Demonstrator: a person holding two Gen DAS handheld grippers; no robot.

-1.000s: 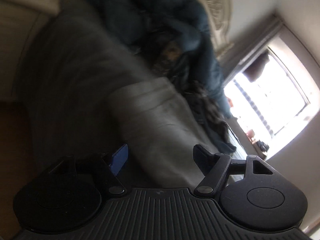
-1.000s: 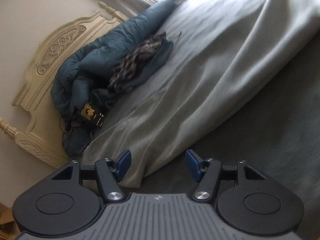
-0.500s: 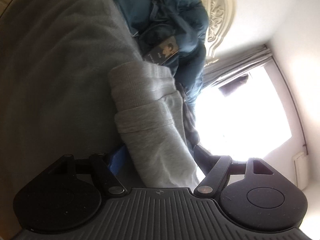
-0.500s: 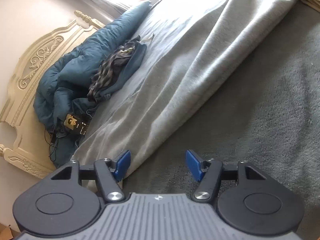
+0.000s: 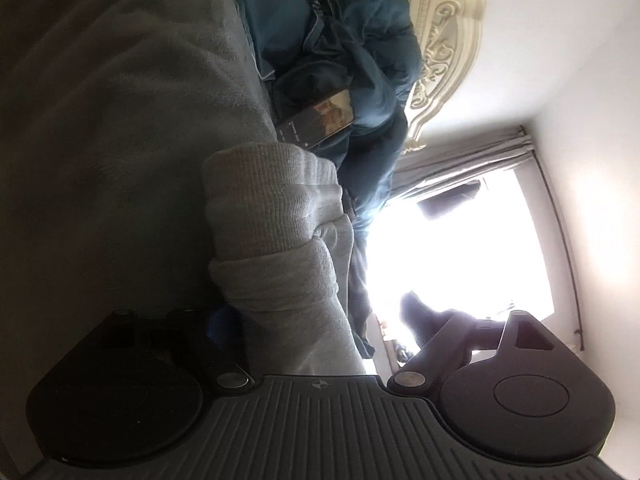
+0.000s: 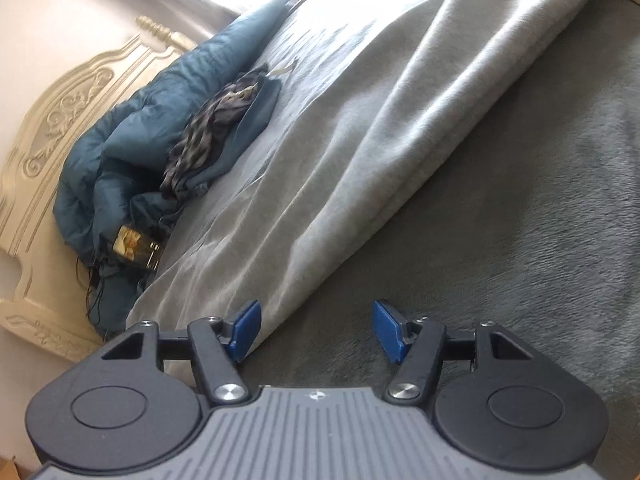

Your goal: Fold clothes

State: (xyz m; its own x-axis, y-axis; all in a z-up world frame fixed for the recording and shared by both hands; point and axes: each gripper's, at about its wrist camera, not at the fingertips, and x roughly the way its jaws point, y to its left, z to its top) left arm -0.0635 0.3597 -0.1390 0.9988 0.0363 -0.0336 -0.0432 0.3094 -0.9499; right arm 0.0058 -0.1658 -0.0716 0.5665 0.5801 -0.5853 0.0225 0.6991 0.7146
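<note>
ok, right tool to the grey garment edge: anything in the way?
Nothing visible. The right tool is open, with the garment edge just ahead by its left finger. Only bare blanket lies between. The blue quilt and phone sit off by the headboard.

We cannot make out the left finger (image 5: 218, 326) of the left gripper (image 5: 320, 328); the grey garment (image 5: 280, 248) and deep shadow hide it. The window (image 5: 452, 256) at far right is blown out to white. In the right wrist view the grey garment (image 6: 360, 152) runs off the top edge.
</note>
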